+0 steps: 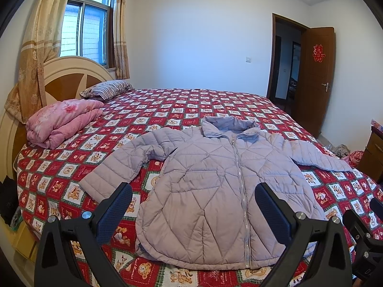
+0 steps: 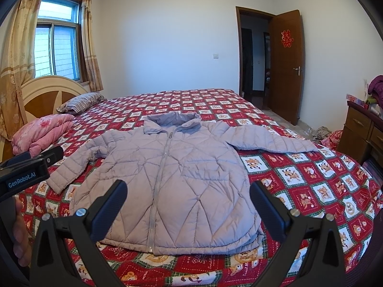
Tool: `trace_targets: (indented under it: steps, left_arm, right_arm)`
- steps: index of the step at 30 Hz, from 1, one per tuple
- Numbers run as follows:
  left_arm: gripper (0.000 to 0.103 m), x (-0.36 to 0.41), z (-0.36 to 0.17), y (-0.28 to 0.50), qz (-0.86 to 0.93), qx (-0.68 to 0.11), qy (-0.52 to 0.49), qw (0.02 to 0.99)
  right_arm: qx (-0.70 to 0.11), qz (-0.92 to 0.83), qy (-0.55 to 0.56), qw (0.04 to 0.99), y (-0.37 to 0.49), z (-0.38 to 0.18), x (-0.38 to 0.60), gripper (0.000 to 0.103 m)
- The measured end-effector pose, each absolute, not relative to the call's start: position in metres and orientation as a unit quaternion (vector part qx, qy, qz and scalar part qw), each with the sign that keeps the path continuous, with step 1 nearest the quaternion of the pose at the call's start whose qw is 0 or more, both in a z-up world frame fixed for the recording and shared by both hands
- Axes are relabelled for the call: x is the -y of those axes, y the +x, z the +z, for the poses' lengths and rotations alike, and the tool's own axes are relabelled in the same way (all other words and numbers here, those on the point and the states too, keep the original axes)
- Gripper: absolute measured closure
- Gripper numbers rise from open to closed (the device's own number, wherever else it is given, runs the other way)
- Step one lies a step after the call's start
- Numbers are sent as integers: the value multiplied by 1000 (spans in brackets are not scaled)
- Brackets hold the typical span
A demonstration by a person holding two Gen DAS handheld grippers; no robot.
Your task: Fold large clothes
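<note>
Lying unfolded on the bed [image 1: 215, 100], the jacket [image 1: 215, 191] is being approached; both spread, empty grippers [image 1: 194, 212] [image 2: 189, 210] are being held near its hem.

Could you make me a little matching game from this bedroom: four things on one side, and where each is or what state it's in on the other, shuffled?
Things:
1. jacket
2. pink quilt
3. striped pillow
4. door

Place or state:
A. standing open, red paper ornament on it
B. folded, near the headboard
C. spread flat, zipped up, sleeves out
D. at the far corner of the bed, under the window

Pairs: 1-C, 2-B, 3-D, 4-A
</note>
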State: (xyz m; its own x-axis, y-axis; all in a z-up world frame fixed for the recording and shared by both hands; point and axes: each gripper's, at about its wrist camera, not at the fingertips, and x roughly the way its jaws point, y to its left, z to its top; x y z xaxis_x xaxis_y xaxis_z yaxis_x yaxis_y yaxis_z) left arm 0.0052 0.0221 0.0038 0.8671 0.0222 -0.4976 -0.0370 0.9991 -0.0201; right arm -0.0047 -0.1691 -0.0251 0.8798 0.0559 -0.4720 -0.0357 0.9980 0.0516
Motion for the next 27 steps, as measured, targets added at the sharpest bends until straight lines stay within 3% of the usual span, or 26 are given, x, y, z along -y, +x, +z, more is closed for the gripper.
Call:
trace_targets:
  steps: [19,27]
  left_arm:
    - [1,-27,-5,17,10,-271,-20,962]
    - [1,-26,-26,71,19,-281,30,959]
  right_arm:
    - [-257,34,24,965,0,-30,169,0]
    - [-297,30,48,953,53,-61,193,0]
